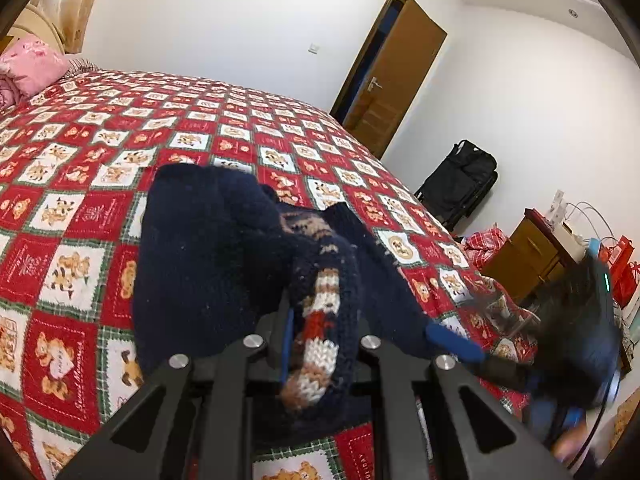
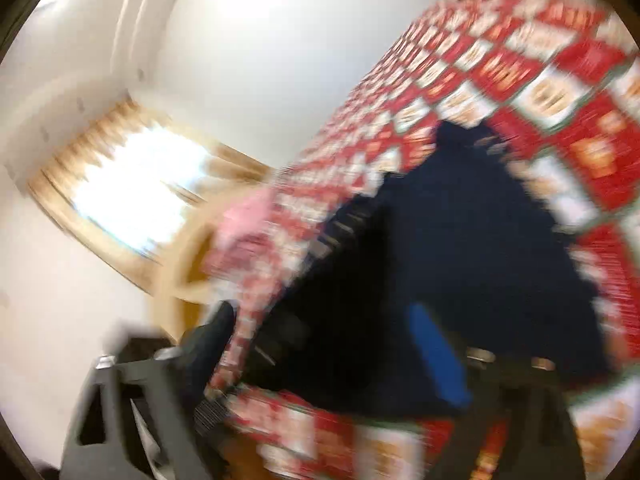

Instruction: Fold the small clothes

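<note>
My left gripper (image 1: 320, 332) is pinched nearly shut on a bunched fold of the navy sweater (image 1: 224, 248), the band of white, red and tan knit caught between its fingers. My right gripper (image 2: 332, 344) stands wide, jaws spread with nothing pressed between the pads; from the left wrist view it shows as a dark blurred mass at the right edge, one blue pad (image 1: 454, 342) lying just beside the sweater's hem.

The bed (image 1: 120, 128) fills most of what I see, spread with a red, white and green checked quilt printed with little bears. The sweater lies heaped on it near the foot-end corner, its dark body humped up ahead of my left gripper and one part lifted into the grip (the right wrist view is too smeared to tell more than a dark navy patch on the quilt).

Beyond the bed a brown door (image 1: 396, 72) stands ajar in the white wall. A black bag (image 1: 464, 180) leans against the wall beside it, and a wooden cabinet (image 1: 528, 252) sits further right. A pink pillow (image 1: 32, 66) rests at the head of the bed.
</note>
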Demonstrator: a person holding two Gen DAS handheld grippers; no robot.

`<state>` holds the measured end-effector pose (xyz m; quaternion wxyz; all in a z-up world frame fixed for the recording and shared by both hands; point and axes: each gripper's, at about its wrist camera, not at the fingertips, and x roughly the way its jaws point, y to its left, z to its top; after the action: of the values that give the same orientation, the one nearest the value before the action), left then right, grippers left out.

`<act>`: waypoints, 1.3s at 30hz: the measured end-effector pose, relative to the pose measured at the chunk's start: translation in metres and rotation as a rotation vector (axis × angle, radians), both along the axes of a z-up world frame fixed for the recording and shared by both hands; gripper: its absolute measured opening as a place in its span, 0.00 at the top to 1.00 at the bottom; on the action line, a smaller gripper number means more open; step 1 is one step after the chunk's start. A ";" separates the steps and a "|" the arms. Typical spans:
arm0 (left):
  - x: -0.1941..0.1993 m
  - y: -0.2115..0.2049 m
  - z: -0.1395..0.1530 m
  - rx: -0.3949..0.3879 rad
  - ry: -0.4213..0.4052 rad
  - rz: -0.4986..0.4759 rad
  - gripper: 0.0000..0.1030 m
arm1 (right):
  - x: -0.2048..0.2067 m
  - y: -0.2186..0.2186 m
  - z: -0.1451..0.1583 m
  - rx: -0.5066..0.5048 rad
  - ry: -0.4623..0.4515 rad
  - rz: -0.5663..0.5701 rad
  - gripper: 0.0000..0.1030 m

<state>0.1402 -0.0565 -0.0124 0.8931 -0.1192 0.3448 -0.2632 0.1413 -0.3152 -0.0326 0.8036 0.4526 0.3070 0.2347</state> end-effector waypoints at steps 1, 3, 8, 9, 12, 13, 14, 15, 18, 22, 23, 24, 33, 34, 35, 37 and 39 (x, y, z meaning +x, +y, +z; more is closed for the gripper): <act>-0.001 0.001 0.000 0.003 -0.007 -0.002 0.85 | 0.018 0.004 0.000 0.045 0.017 0.054 0.08; -0.004 0.001 0.001 0.005 -0.026 0.001 0.85 | 0.053 0.019 -0.004 0.050 0.084 0.152 0.08; -0.011 -0.001 -0.002 0.035 -0.057 -0.007 0.85 | 0.128 0.059 -0.026 0.000 0.263 0.317 0.08; -0.014 -0.003 -0.004 0.047 -0.063 -0.011 0.85 | 0.142 0.065 -0.027 -0.015 0.284 0.334 0.08; -0.019 -0.007 -0.009 0.080 -0.081 -0.028 0.85 | 0.178 0.086 -0.029 -0.097 0.317 0.424 0.08; -0.021 -0.008 -0.011 0.087 -0.086 -0.033 0.85 | 0.186 0.094 -0.030 -0.145 0.324 0.445 0.09; -0.022 -0.009 -0.012 0.094 -0.093 -0.037 0.85 | 0.192 0.101 -0.029 -0.207 0.314 0.455 0.24; -0.022 -0.009 -0.013 0.098 -0.098 -0.040 0.85 | 0.195 0.105 -0.029 -0.259 0.297 0.455 0.65; -0.021 -0.010 -0.014 0.111 -0.108 -0.038 0.85 | 0.199 0.113 -0.030 -0.357 0.268 0.465 0.78; -0.020 -0.018 -0.011 0.112 -0.104 -0.059 0.85 | 0.188 0.103 -0.005 -0.459 0.133 0.460 0.80; -0.022 -0.023 -0.008 0.118 -0.113 -0.072 0.85 | 0.184 0.098 0.005 -0.470 0.094 0.456 0.80; -0.023 -0.029 -0.004 0.121 -0.122 -0.087 0.85 | 0.180 0.091 0.018 -0.484 0.049 0.453 0.80; -0.032 -0.119 0.015 0.103 -0.188 -0.249 0.84 | 0.162 -0.012 0.032 -0.696 -0.042 0.371 0.80; -0.031 -0.130 0.009 0.108 -0.173 -0.262 0.84 | 0.161 -0.022 0.022 -0.741 -0.025 0.365 0.80; -0.028 -0.142 0.000 0.120 -0.153 -0.277 0.84 | 0.162 -0.029 0.010 -0.766 -0.007 0.360 0.80; -0.025 -0.159 -0.017 0.153 -0.130 -0.290 0.83 | 0.165 -0.041 -0.017 -0.774 0.029 0.357 0.80; -0.025 -0.168 -0.032 0.179 -0.091 -0.303 0.82 | 0.163 -0.049 -0.031 -0.743 0.015 0.333 0.79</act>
<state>0.1149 -0.2240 -0.0449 0.8649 0.0261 0.3402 -0.3681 0.3046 -0.3645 -0.0634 0.8612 0.0771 0.4458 0.2317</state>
